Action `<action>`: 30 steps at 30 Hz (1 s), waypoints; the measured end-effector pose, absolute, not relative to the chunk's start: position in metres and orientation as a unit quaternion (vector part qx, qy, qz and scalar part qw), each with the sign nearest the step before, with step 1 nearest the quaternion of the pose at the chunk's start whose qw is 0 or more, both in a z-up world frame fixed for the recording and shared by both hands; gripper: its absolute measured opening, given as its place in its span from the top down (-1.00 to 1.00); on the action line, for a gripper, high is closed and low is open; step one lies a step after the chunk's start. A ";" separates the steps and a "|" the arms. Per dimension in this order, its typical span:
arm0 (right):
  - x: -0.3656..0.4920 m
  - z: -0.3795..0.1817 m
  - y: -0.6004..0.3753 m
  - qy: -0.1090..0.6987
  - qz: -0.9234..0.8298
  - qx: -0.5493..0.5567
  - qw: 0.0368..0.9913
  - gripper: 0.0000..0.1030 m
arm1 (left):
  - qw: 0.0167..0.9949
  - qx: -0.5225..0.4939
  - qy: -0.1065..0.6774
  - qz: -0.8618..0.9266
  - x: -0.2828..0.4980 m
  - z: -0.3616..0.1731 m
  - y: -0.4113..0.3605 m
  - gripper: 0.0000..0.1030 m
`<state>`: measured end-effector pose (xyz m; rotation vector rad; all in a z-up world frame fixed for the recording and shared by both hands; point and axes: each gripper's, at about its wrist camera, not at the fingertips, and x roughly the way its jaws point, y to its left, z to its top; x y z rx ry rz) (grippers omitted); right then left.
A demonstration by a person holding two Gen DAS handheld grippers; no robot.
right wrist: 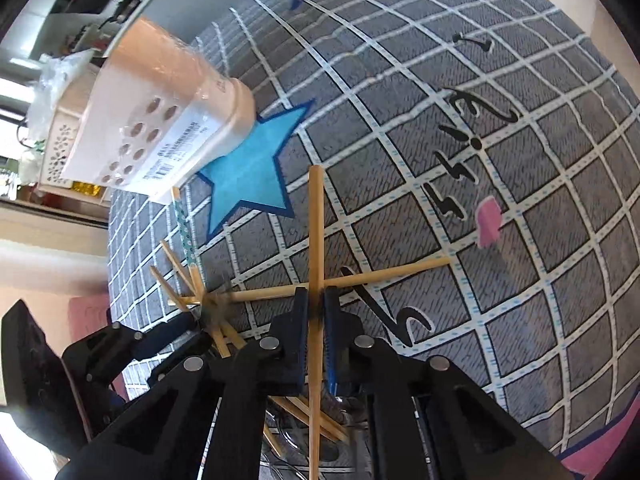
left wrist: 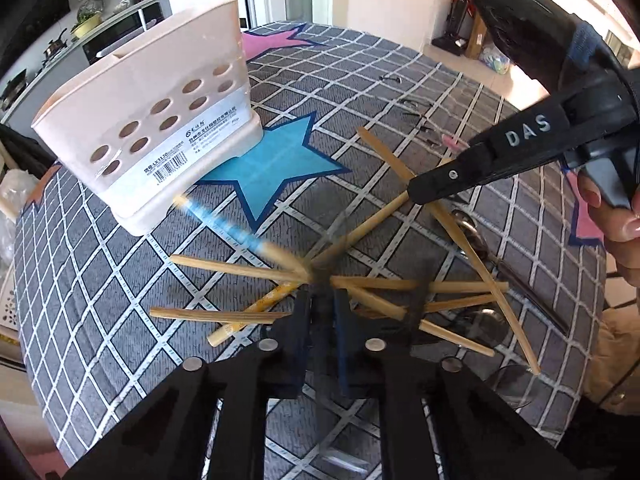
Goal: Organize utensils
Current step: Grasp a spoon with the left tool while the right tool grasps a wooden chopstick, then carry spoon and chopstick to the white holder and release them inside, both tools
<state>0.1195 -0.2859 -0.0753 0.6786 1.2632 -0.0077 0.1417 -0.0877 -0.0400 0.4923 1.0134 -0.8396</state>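
- Right hand-held gripper (right wrist: pixel 316 312) pinches a chopstick (right wrist: pixel 315 240); its long axis runs straight ahead along the fingers, tip toward the holder (right wrist: pixel 160 120)
- Left hand-held gripper (left wrist: pixel 322 300) pinches a blue-patterned chopstick (left wrist: pixel 224 224) above the pile (left wrist: pixel 400 292) on the surface (left wrist: pixel 120 280), pointing at the holder

Beside your pale, smooth plastic holder (left wrist: pixel 152 120) with its paper label (left wrist: pixel 200 140): matt bamboo-like chopsticks (left wrist: pixel 240 270) on woven-looking grey cloth (left wrist: pixel 360 80); matt black plastic gripper fingers (left wrist: pixel 304 312).
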 end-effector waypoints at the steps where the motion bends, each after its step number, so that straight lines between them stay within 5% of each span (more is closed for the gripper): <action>1: 0.117 -0.071 -0.287 0.573 0.004 0.307 0.760 0.84 | 0.770 0.218 0.464 -0.380 0.142 -0.038 -0.086 0.16; 18: 0.103 0.036 -0.270 0.445 0.088 0.233 0.860 0.84 | 0.869 0.020 0.381 -0.315 0.128 0.037 -0.024 0.16; 30: 0.174 0.130 -0.245 0.305 0.087 0.150 0.936 0.85 | 0.932 -0.066 0.270 -0.234 0.203 0.118 -0.007 0.16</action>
